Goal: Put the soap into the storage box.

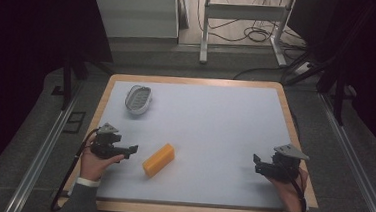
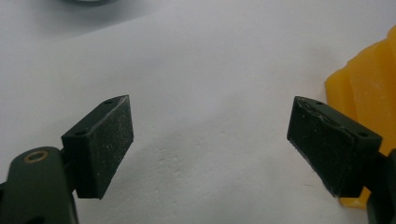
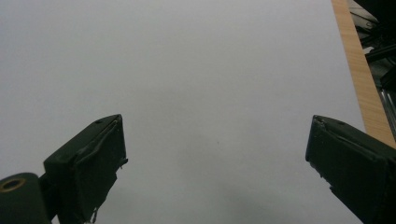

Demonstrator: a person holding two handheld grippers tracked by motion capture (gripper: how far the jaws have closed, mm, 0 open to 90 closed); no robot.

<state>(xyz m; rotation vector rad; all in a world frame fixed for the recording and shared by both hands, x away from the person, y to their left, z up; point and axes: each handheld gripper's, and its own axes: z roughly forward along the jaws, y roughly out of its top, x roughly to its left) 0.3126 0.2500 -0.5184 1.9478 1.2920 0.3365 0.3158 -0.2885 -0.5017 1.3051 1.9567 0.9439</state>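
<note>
Left gripper (image 1: 132,149): jaws spread wide, nothing between them, hovering low over the table (image 1: 215,123). The yellow block (image 1: 158,159) lies just to its right, apart from the jaw tips; in the left gripper view the block (image 2: 369,84) sits beyond the right-hand jaw. Judgement: the hand should shift right and square the jaws across the block's narrow width before closing. The white oval dish (image 1: 138,99) lies well ahead of this gripper. Right gripper (image 1: 256,163): jaws equally wide, holding nothing, well apart from the block, with the table's wooden edge (image 3: 359,70) near its right side. Open surface lies between the grippers.
</note>
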